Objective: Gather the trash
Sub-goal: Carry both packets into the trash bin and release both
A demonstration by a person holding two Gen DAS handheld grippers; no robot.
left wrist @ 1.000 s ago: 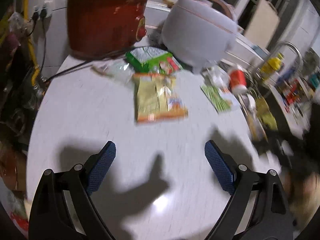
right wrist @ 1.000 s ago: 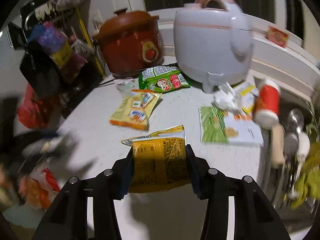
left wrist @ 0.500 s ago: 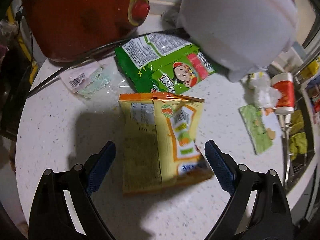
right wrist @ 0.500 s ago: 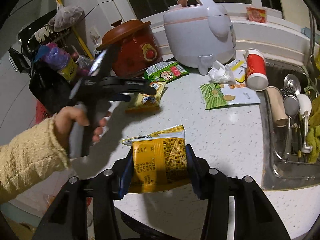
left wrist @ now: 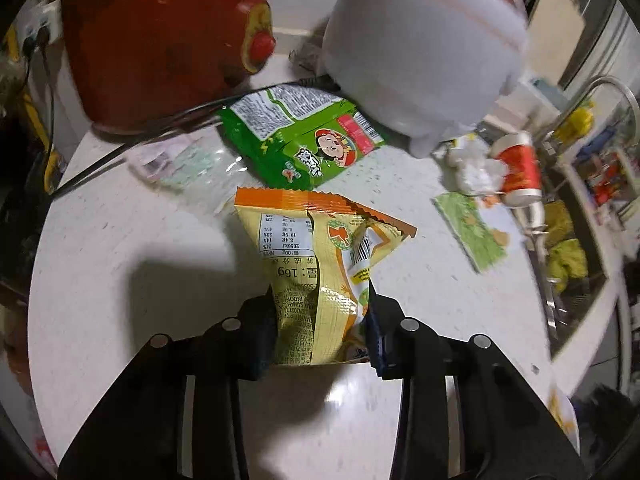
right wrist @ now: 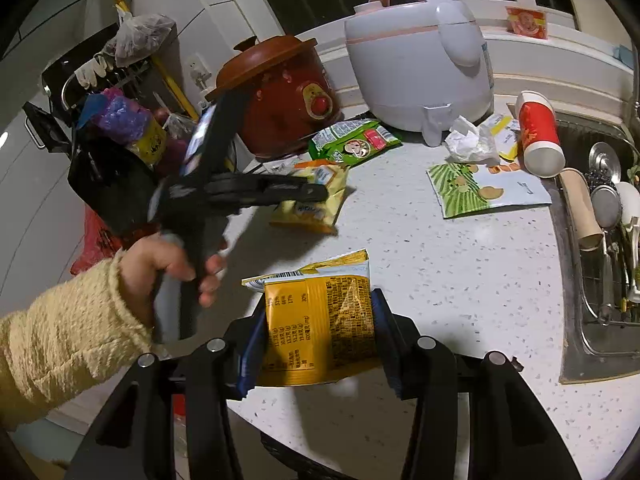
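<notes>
My left gripper is closing its jaws on a pale yellow snack wrapper; the pads pinch its crumpled lower end on the white counter. The right wrist view shows that left gripper from the side over the same wrapper, held by a hand in a yellow knit sleeve. My right gripper is shut on a dark yellow wrapper. A green snack wrapper lies flat just beyond. Further right lie a green-and-white biscuit wrapper and crumpled tissue.
A red crock pot and a white rice cooker stand at the back, their cords on the counter. A red-and-white cup lies near the sink at right. A small clear wrapper lies by the pot.
The left gripper moved in over the pale yellow wrapper and its wide-open jaws closed onto it. The right gripper kept its hold on the dark yellow wrapper and rolled slightly.
</notes>
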